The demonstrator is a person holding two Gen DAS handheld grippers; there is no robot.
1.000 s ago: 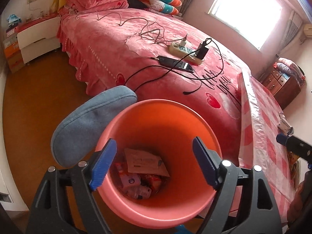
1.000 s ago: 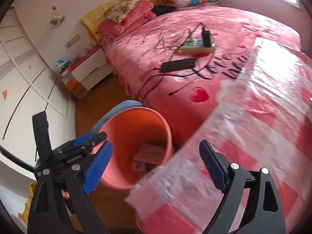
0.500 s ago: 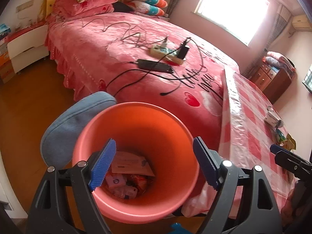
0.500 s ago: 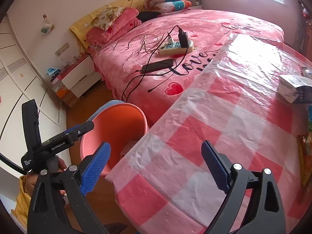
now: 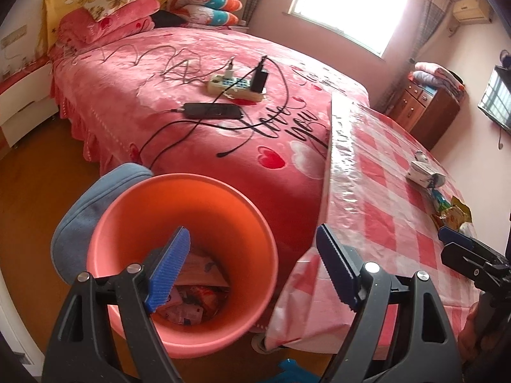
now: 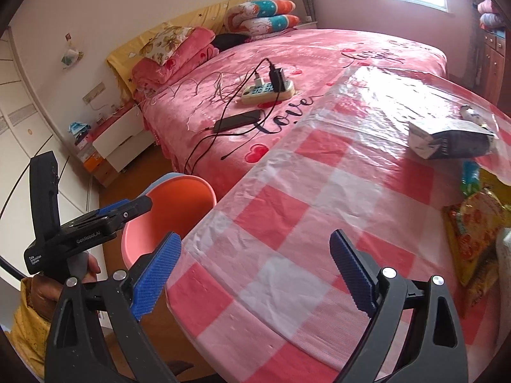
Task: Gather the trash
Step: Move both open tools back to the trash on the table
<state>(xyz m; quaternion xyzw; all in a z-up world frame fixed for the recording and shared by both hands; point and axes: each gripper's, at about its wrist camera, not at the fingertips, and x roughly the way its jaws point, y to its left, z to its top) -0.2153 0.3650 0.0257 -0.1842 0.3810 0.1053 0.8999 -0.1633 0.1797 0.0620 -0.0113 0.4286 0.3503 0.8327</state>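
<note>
- Orange bin (image 5: 179, 220) sits on the floor, tucked between the bed (image 5: 198, 102) and the counter (image 6: 319, 210). It already has paper and wrappers at the bottom.
- Left gripper (image 5: 252, 274) hangs over the bin with its jaws wide and nothing in them.
- Right gripper (image 6: 255, 274) hangs over the checked counter, jaws wide and empty too.
- Trash left to pick up: a yellow snack bag (image 6: 472, 236), a green wrapper (image 6: 469, 175) and a crumpled grey bag (image 6: 453, 140), all at the far right of the counter.
- The clear plastic sheet (image 6: 367, 102) on the counter is loose and shiny. I think a gripper could pinch it along with a wrapper and drag everything.
- The flat snack bag may slip out of wide jaws.
- A dropped piece could miss the bin and land on the floor.
</note>
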